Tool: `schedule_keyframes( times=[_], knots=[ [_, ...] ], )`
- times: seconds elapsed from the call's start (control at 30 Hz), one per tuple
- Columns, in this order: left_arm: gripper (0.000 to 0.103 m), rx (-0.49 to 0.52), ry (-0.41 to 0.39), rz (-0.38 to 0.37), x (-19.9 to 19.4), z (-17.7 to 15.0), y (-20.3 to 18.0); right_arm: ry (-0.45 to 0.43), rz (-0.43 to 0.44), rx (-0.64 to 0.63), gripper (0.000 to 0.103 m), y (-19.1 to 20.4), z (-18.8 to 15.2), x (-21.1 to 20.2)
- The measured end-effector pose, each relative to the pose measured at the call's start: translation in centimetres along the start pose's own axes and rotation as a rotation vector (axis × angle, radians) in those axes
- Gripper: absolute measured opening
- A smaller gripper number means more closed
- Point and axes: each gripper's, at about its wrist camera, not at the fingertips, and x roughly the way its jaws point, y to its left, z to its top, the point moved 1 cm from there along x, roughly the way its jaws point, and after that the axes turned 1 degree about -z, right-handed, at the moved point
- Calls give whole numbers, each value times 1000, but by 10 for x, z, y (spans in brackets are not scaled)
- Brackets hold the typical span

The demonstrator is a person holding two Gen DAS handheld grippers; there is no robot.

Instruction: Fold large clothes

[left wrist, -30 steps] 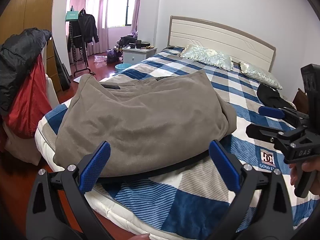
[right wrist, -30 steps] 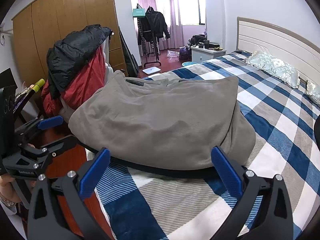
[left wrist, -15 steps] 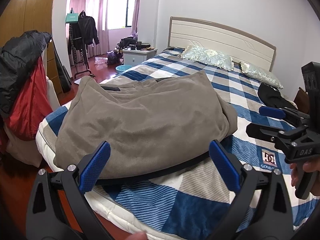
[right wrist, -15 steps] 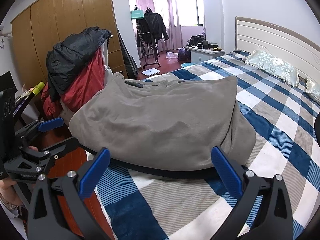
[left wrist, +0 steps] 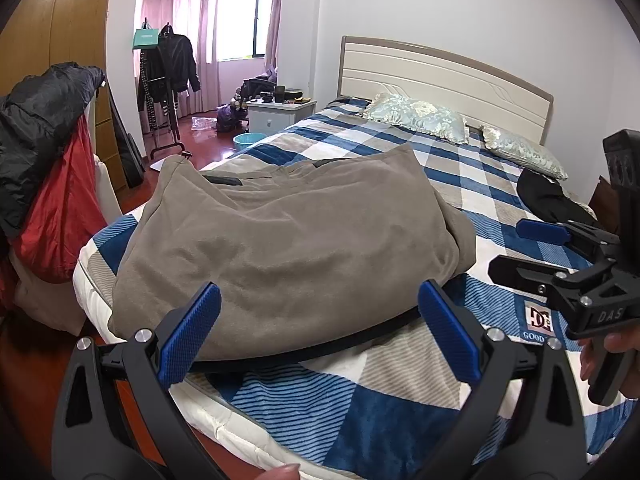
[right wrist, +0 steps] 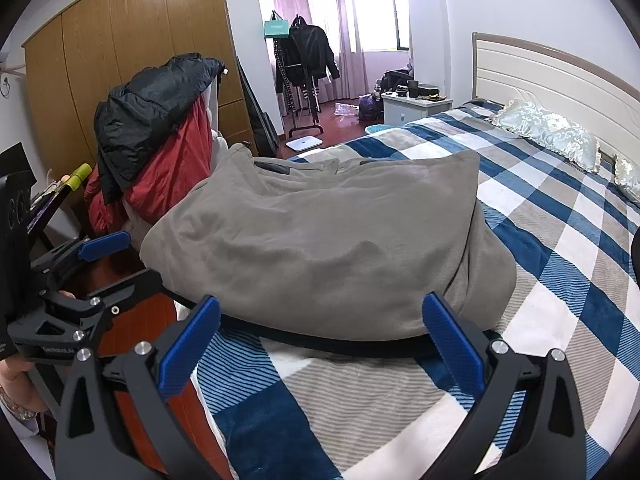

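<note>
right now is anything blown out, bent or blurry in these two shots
Left wrist view: the window is blown out white, the headboard bows from fisheye, corners are vignetted black. Right wrist view: the wardrobe doors curve, and the grey garment stays sharp, softly lit, without hard shadows.

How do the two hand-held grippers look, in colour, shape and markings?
Both look alike: the left hand-held gripper and the right hand-held gripper have black skeleton-like arms with triangular cut-outs, silver screws and flat blue textured fingers. On the right one, seen from the side, white letters "DAS" show. No cables are visible.
</note>
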Motion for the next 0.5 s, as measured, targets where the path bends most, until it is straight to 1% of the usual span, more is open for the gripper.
schedule_keyframes(
  times=[0.2, 0.37, 0.5],
  knots=[
    [97, 2, 2, 2, 1, 0, -1, 1, 0, 3, 99, 0, 0, 0],
    [97, -15, 3, -7, 0, -1, 0, 4, 2, 2, 99, 2, -1, 0],
    [97, -12, -2, 13, -1, -3, 0, 6, 0, 2, 99, 1, -1, 1]
  ],
)
